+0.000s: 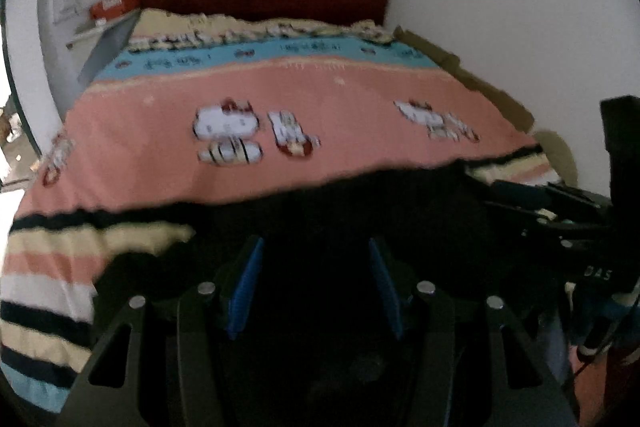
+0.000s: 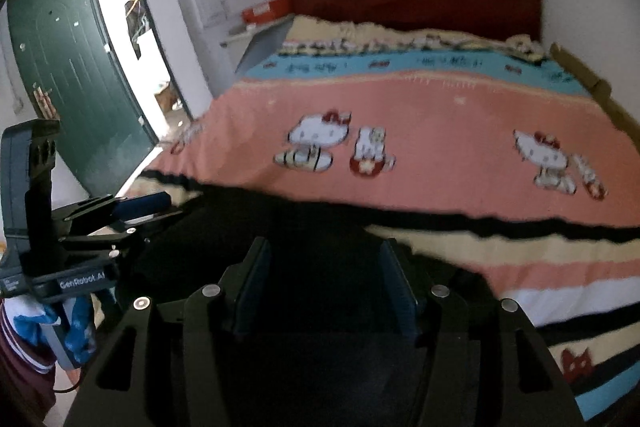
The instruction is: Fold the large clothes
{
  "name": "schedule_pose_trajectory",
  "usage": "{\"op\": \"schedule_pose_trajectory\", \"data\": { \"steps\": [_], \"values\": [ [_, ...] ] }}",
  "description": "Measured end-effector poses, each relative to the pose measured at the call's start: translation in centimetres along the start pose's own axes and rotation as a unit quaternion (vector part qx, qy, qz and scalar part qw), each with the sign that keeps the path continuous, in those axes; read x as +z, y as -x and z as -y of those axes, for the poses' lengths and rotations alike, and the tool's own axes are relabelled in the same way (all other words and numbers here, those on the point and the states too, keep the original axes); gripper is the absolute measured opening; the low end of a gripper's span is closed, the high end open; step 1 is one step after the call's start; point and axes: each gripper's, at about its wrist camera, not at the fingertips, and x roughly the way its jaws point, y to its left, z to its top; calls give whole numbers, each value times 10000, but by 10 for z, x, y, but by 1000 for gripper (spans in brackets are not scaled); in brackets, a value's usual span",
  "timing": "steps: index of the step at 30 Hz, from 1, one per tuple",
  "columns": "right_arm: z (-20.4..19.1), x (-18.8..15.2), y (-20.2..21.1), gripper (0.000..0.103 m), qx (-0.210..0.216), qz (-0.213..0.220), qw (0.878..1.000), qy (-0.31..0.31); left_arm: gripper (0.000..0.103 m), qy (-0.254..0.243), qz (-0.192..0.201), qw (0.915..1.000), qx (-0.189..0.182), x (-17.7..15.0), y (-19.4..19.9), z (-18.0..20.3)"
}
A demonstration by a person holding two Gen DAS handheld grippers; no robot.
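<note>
While blurred, black garment (image 1: 360, 211) on bed (image 1: 304, 95)

Black garment (image 1: 360, 203) spread across near end of bed, detail too dark.

The left gripper (image 1: 316, 287) is black, with two bright blue ribbed pads (image 1: 245, 291) on the inside of its fingers. Behind the pads sit four round silver screws (image 1: 206, 287), two on each side, and long slots are cut in the black arms behind them.

The right gripper (image 2: 326, 289) has the same black shape. Its pads (image 2: 400, 291) look darker blue, and it has four silver screws (image 2: 211, 291) too.

Seen from the right wrist, white letters (image 2: 82, 282) on the left gripper's side read "GenRobot.AI". Behind that hang a blue-and-white cloth (image 2: 78, 331), a thin black cable (image 2: 70, 387) and a dark red sleeve (image 2: 24, 367) with white stripes.
</note>
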Motion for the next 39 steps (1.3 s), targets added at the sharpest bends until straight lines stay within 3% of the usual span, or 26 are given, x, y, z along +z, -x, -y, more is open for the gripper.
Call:
{"op": "schedule_pose_trajectory", "data": {
  "steps": [5, 14, 20, 26, 30, 35, 39],
  "values": [
    [-15, -63, -8, 57, 87, -428, 9987, 255, 55, 2, -41, 9999, -130, -66, 3, 6],
    [-49, -118, 45, 57, -66, -571, 9955, 753, 55, -479, -5, 9987, 172, -119, 59, 40],
    [-55, -154, 58, 57, -112, -692, 9942, 820, 56, -466, -51, 9986, 264, -149, 64, 47],
    [-45, -164, 41, 57, -264, -711, 9943, 754, 59, -401, -76, 9986, 348, -152, 40, 42],
    [-27, -155, 16, 57, -235, -668, 9959, 567, 60, -272, -118, 9991, 294, -144, 16, 32],
    [-17, -150, -8, 58, -298, -572, 9969, 451, 60, -360, -144, 9981, 480, -134, -9, 32],
    [-16, -147, -14, 57, -383, -655, 9962, 437, 60, -417, -255, 9974, 524, -132, -9, 35]
  ]
}}
